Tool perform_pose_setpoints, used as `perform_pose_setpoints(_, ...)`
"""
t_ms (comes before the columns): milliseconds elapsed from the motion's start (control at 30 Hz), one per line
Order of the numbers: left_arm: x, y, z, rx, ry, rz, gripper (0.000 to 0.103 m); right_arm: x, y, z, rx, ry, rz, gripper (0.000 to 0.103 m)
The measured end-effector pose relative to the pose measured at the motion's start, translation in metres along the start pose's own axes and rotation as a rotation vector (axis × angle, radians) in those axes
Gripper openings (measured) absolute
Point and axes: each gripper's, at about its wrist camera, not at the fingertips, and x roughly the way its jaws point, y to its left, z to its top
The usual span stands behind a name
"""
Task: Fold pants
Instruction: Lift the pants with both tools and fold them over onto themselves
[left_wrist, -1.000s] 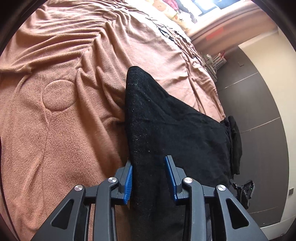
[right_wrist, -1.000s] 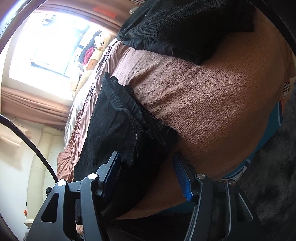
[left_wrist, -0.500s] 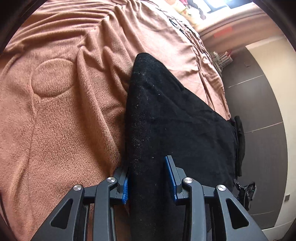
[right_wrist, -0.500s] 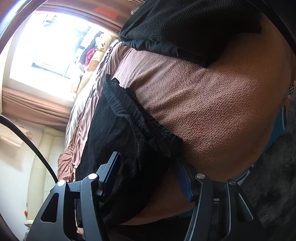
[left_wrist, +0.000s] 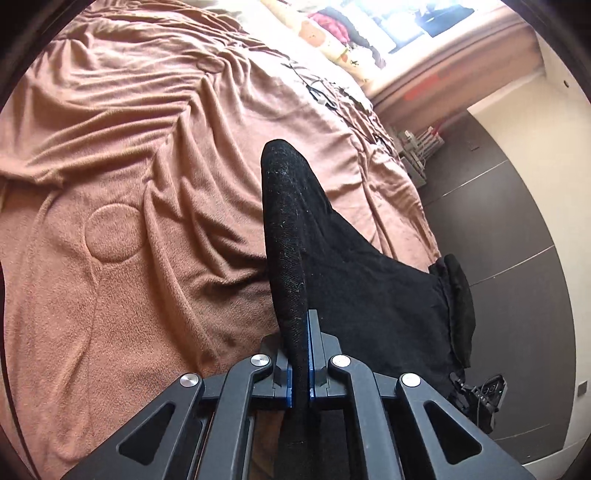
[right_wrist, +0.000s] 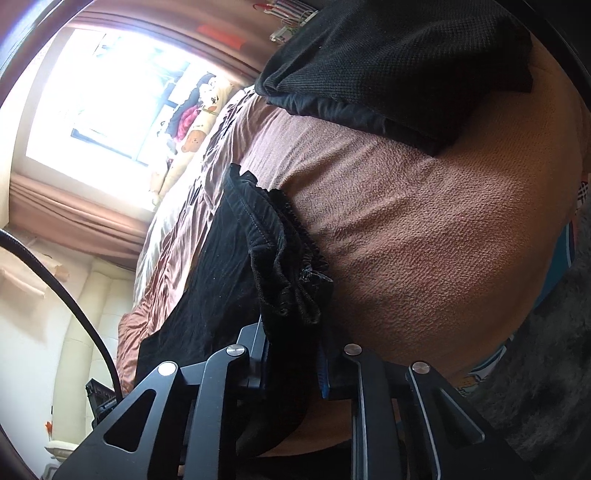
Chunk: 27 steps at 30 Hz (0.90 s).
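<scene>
Black pants lie on the brown bed cover, one end reaching the bed's right edge. My left gripper is shut on a raised fold of their near edge, and the cloth stands up as a ridge between the blue pads. In the right wrist view the bunched waistband of the pants fills the gap of my right gripper. Its jaws are closing on that cloth and both pads touch it.
A folded black garment lies further along the bed. Pillows with a bear print sit under the bright window. Dark floor runs beside the bed, with a small rack. A black cable hangs at the left.
The left jaws have shut on the pants' edge and lifted it into a ridge. The right jaws have narrowed onto the bunched waistband.
</scene>
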Motion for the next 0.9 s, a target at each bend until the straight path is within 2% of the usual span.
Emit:
perform_pose_setpoints(300,-0.059,0.015,0.024,0.018,-0.082,0.062,0.005,0.029,0.037,-0.017,-0.04,0.068,0.048,0.016)
perform_pose_setpoints(567,-0.104,0.059,0.036,-0.018,-0.129,0.124,0.005,0.076,0.086,-0.038,-0.092,0.144,0.074,0.016)
perform_pose_setpoints(900,-0.151,0.121,0.043,-0.052,-0.15,0.139,0.005,0.136,0.138,-0.051,-0.155,0.233,0.077,0.016)
